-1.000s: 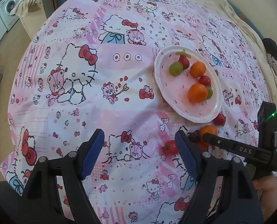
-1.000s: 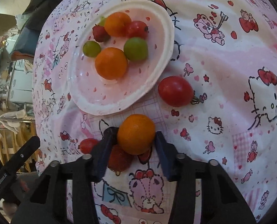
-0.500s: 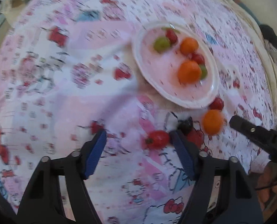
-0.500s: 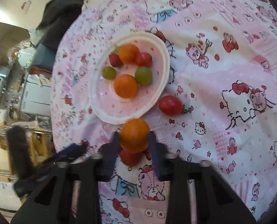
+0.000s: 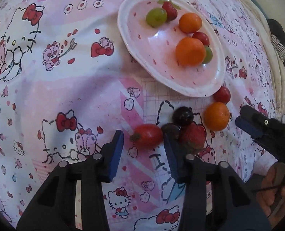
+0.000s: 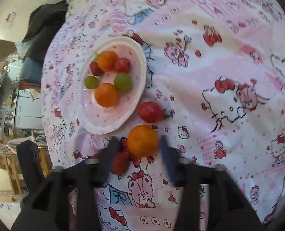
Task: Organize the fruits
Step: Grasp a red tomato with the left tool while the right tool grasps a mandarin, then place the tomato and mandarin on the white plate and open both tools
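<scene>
A pink plate (image 5: 123,19) (image 6: 142,61) holds two oranges, two green grapes, a strawberry and a small red tomato. In front of it on the cloth lie an oblong red tomato (image 5: 147,135), two dark grapes (image 5: 182,115), a strawberry (image 5: 193,136) (image 6: 120,162), an orange (image 5: 216,116) (image 6: 142,140) and a round red tomato (image 5: 222,94) (image 6: 150,111). My left gripper (image 5: 142,134) straddles the oblong tomato, its jaws closing, with a gap still at the left pad. My right gripper (image 6: 138,140) is opening around the orange, both pads clear of it.
A Hello Kitty cloth (image 5: 65,77) covers the whole surface. Dark clothing (image 6: 44,25) lies at its far edge. Appliances and a wooden rack (image 6: 13,115) stand beyond the edge. A hand (image 5: 273,188) holds the right gripper (image 5: 257,127) close beside the loose fruit.
My left gripper came down over the oblong tomato and narrowed. My right gripper, which was shut on the orange, has opened and the orange sits free between its fingers.
</scene>
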`<state>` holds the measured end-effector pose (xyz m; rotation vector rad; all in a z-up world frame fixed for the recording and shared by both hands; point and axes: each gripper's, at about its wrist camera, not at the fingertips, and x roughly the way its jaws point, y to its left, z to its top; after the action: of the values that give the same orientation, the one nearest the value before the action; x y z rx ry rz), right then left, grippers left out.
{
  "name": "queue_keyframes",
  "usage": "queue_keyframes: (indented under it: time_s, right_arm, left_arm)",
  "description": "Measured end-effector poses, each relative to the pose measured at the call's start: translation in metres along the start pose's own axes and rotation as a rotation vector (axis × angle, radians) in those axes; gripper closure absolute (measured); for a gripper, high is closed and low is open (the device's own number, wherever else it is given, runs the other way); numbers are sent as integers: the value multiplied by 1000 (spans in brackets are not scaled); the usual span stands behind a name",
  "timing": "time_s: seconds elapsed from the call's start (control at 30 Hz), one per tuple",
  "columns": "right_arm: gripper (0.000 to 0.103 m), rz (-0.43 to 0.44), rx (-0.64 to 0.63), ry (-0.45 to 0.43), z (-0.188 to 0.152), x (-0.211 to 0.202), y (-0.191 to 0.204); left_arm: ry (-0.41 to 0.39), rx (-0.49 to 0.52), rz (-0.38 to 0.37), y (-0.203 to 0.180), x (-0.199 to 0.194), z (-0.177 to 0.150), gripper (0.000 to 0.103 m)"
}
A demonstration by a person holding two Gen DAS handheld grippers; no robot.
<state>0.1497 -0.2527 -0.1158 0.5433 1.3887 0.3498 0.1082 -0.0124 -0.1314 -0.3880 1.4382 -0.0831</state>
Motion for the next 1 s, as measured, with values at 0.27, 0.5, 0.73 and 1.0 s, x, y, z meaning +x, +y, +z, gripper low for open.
queue_keyframes:
  time_s: [0.27,0.5,0.73,1.0]
  right_arm:
    - [42,-86,-81,75,0,39,8]
    - [59,-101,-159,90,-1,50,17]
    - [61,-31,-156,75,-5,34,15]
    - [61,144,-98,-56,-4,-19,16]
  left_arm:
    - [15,1,-44,-1,3,0,78]
    - [-34,39,-29,0,-9,-3,81]
    - [-112,48,-5,3,-29,-4,81]
    - [-310,96,34,0,-78,-8,81]
